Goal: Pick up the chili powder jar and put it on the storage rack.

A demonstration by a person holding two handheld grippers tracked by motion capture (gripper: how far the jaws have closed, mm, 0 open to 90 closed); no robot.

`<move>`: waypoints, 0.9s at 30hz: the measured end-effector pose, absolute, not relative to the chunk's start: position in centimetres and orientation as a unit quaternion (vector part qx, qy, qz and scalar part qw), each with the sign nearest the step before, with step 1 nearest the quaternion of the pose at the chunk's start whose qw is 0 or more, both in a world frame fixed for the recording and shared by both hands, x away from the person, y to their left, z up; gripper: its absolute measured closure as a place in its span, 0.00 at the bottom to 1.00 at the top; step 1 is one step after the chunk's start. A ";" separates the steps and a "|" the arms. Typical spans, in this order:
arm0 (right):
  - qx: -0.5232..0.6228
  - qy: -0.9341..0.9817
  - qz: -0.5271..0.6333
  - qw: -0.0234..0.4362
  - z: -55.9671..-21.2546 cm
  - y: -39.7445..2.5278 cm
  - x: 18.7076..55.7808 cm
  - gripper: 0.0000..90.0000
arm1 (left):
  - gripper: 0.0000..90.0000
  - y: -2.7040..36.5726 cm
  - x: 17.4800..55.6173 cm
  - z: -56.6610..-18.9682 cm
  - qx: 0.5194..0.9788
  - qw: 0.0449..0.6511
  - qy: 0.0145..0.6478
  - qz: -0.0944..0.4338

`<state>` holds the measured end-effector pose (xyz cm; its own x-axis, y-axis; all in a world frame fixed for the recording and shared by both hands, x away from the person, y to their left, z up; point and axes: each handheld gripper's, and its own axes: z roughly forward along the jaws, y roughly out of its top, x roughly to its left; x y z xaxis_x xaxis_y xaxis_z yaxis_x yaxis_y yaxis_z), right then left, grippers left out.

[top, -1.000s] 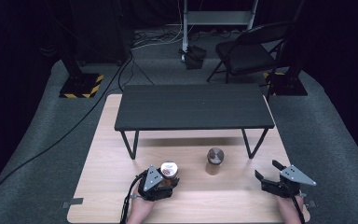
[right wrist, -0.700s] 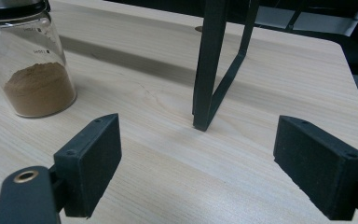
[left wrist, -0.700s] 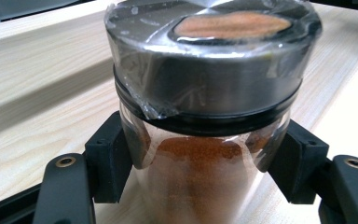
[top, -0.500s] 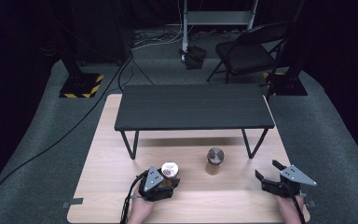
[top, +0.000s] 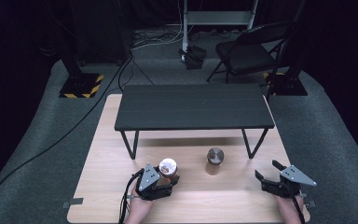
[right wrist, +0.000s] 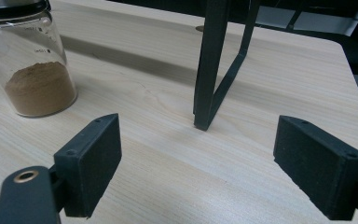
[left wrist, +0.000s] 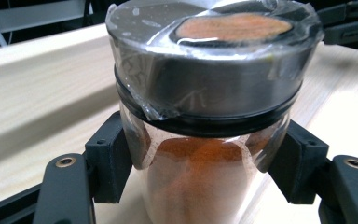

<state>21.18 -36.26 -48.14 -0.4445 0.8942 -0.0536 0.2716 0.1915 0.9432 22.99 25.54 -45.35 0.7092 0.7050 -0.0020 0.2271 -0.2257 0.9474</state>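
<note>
On the wooden table [top: 112, 154], left gripper [top: 168, 179] clamps an orange-spice jar [left wrist: 205, 140]; right gripper [top: 268, 171] gapes empty.

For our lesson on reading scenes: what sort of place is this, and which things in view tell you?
Probably a recording studio or lab, not a kitchen: black surroundings, a cable trailing over grey carpet, a folding chair, and hazard-striped stand bases around the wooden table.

Upright glass spice jar [left wrist: 205, 116] (orange powder, film-wrapped steel lid) clamped in left gripper [left wrist: 205, 172].

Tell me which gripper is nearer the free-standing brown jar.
Left. The left gripper sits just beside the brown jar, clamping the orange jar; the right gripper is farther off.
</note>
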 end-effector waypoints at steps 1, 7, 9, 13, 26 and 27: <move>0.416 0.701 0.481 0.324 -48.1 -36.3 21.2 0.16 | 0.35 25.6 23.0 -45.0 0.750 0.541 0.311 0.221; 0.417 0.700 0.481 0.324 -48.1 -36.3 21.1 0.16 | 0.35 25.4 23.2 -42.6 0.753 0.539 0.300 0.229; 0.418 0.699 0.481 0.324 -48.1 -36.3 21.1 0.16 | 0.35 25.4 23.3 -41.6 0.754 0.540 0.295 0.231; 0.418 0.699 0.482 0.324 -48.1 -36.3 21.1 0.16 | 0.35 25.3 23.5 -39.7 0.754 0.540 0.286 0.240; 0.416 0.701 0.481 0.323 -48.1 -36.3 21.2 0.16 | 0.35 24.8 24.9 -34.2 0.760 0.533 0.269 0.258; 0.416 0.700 0.482 0.323 -48.2 -36.3 21.2 0.16 | 0.35 24.8 25.0 -33.9 0.759 0.533 0.270 0.259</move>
